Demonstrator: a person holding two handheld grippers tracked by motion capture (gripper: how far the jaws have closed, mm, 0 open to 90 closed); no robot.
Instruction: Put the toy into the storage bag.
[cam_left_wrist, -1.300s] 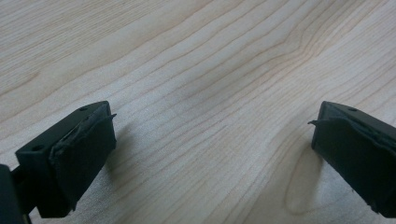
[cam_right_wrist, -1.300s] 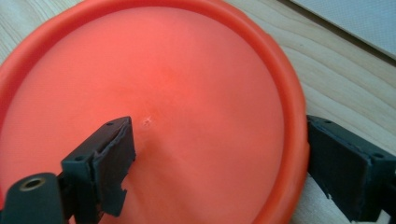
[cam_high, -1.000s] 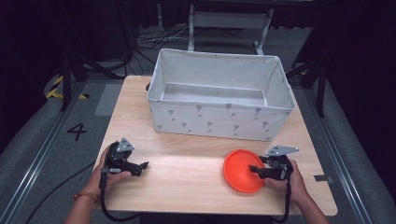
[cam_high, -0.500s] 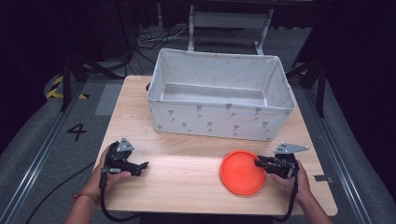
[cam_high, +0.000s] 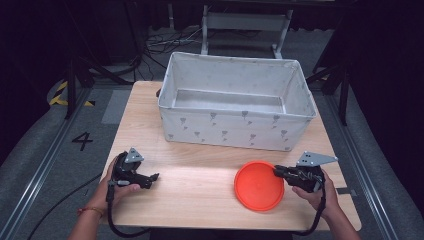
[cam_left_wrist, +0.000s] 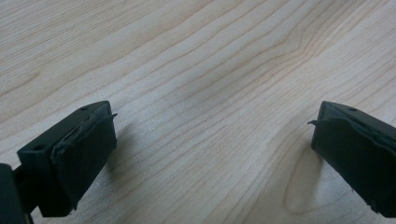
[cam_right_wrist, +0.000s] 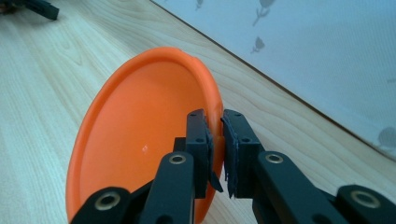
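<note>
The right gripper (cam_right_wrist: 215, 140) has just been closing, and its jaws now pinch the near rim of the round orange plastic plate (cam_right_wrist: 140, 144), which stands tilted out ahead of the pads rather than flat on the pale wooden table (cam_high: 200, 185). From above, the plate (cam_high: 259, 185) reaches away from that gripper (cam_high: 278, 171) towards the middle of the table. The left gripper (cam_left_wrist: 210, 154) rests low over bare wood, jaws spread wide with nothing between them; in the high view it (cam_high: 152, 177) sits well apart from the plate.

Beyond the right gripper's tips stands the grey fabric bin with small printed motifs (cam_high: 235, 127). The step looks like the lift just after the grasp; next the plate likely must clear the bin's near wall before release inside. On the floor past the left gripper is a painted "4" (cam_high: 82, 141); no other writing is readable.
</note>
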